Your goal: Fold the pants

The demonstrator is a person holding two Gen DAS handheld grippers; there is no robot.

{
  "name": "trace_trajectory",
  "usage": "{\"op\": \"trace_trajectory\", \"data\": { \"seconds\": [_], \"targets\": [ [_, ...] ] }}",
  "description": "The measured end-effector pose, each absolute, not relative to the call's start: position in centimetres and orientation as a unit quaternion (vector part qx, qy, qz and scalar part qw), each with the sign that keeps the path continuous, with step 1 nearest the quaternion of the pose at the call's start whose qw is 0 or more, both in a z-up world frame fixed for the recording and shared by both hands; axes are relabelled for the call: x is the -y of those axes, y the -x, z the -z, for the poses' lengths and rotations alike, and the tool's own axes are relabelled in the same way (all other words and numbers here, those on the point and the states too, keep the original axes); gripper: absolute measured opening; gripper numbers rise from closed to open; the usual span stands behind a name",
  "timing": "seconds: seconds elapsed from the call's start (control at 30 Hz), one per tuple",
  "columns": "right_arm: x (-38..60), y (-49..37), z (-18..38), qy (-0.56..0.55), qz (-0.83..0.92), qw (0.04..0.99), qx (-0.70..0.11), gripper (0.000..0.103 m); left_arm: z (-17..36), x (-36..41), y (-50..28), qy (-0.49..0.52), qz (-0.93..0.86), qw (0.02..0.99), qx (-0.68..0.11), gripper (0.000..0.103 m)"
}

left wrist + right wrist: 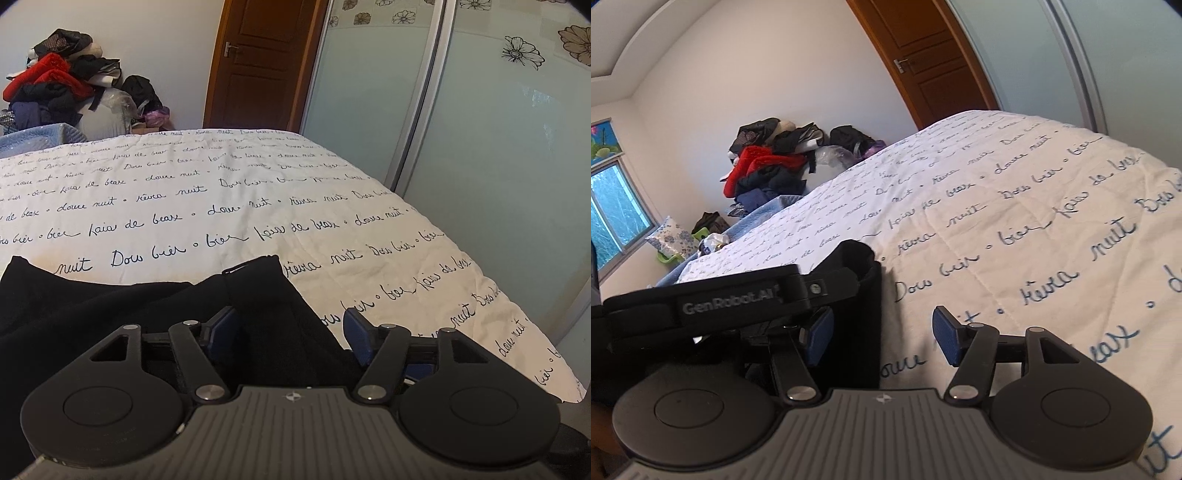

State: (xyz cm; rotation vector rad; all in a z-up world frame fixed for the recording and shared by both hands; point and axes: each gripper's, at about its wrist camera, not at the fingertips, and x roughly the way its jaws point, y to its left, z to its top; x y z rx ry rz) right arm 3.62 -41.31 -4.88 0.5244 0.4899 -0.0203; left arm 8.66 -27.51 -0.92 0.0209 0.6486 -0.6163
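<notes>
Black, soft-knit pants [110, 314] lying bunched at the near edge of the bed, on a white quilted bedspread printed with dark cursive script [258, 206]. One narrow end of the fabric [258, 280] reaching forward between the blue-padded fingers of the left gripper [284, 332]; those jaws parted fairly wide, pads clear of the cloth on both sides, nothing pinched. Looks like a release just after laying a fold, though only a judgement.

In the right wrist view, same black pants [864, 314] as a folded edge running just left of centre. Right gripper [882, 339] likewise about half open, left pad beside or over the dark fabric, right pad over bare bedspread [1015, 229]; no grip evident. Left gripper's black body [731, 299] crossing close in front, near the right one's left finger.

To finish this step well: lift straight off the cloth without snagging the knit on a pad; keep the two tools from knocking, given how near they sit; check the laid edge for squareness before the next pinch; take the next hold at a corner, through all layers.

Beyond: heap of red and dark clothes [55, 81] against the wall, brown wooden door [255, 62], frosted sliding wardrobe panels [480, 129].
</notes>
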Motion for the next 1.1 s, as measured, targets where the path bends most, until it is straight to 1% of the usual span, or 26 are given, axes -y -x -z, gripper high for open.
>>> {"op": "trace_trajectory", "data": {
  "seconds": [0.17,0.33,0.47,0.6,0.7,0.87,0.97,1.1],
  "targets": [
    [41.9,-3.0,4.8,-0.252,0.025,0.937,-0.24,0.059,0.6,27.1,-8.7,-0.006,0.294,0.903,-0.314,0.07],
    [42.1,-2.6,4.6,-0.247,0.034,0.938,-0.24,0.059,0.0,26.8,-8.3,-0.002,0.3,0.903,-0.307,0.079],
    [42.0,-2.4,4.5,-0.244,0.036,0.939,-0.239,0.059,-0.7,26.5,-8.2,0.003,0.306,0.903,-0.301,0.08],
    [41.9,-1.9,3.9,-0.246,0.039,0.944,-0.218,0.059,-2.7,23.7,-8.6,0.024,0.275,0.926,-0.258,0.082],
    [41.7,-1.8,3.2,-0.248,0.03,0.946,-0.204,0.059,-3.7,20.9,-9.9,0.013,0.226,0.942,-0.248,0.085],
    [40.2,-2.6,2.8,-0.255,-0.035,0.944,-0.205,0.059,-2.3,16.5,-11.9,-0.025,0.171,0.943,-0.284,0.085],
    [38.7,-3.3,3.0,-0.243,-0.071,0.941,-0.224,0.059,-0.8,14.7,-11.8,-0.036,0.149,0.94,-0.303,0.084],
    [37.7,-4.0,4.0,-0.216,-0.05,0.938,-0.268,0.059,0.2,14.8,-10.7,-0.068,0.144,0.94,-0.302,0.084]
  ]
}}
